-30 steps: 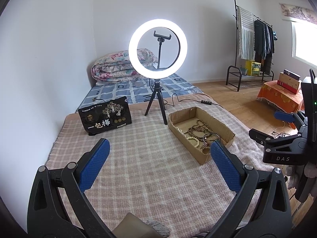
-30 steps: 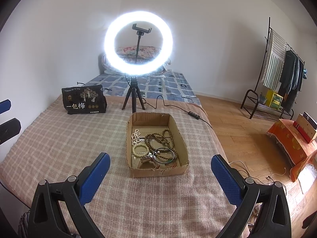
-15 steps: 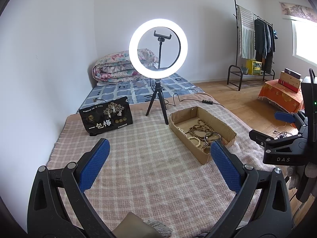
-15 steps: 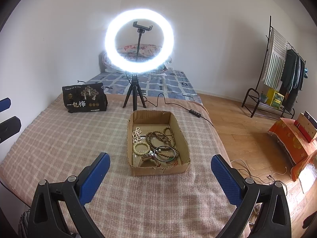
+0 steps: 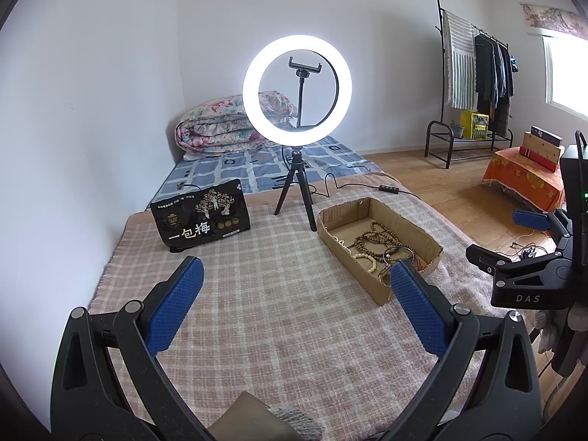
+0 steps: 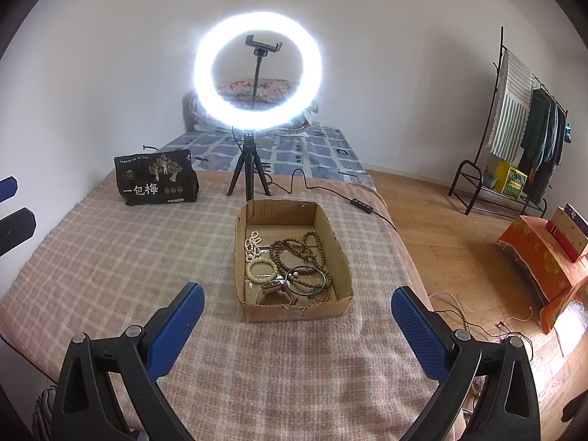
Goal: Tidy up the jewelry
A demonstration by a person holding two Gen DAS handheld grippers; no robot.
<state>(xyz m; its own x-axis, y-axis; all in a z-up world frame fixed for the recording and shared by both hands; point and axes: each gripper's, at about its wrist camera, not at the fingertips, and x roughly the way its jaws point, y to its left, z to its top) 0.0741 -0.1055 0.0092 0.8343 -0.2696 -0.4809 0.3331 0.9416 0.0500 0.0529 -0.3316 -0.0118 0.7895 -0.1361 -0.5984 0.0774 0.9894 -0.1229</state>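
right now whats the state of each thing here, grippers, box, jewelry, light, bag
left gripper: open, holding nothing, above the blanket
right gripper: open, holding nothing, facing the box
cardboard box: open-topped, flat on the blanket
dark bead strands: heaped loose in the box
white bead bracelet: lying in the box
dark bangle: lying in the box
ring light: switched on, upright on its tripod
black snack bag: standing upright

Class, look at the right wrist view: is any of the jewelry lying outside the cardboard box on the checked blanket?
No. The beads and bracelets all lie inside the cardboard box, with none on the checked blanket.
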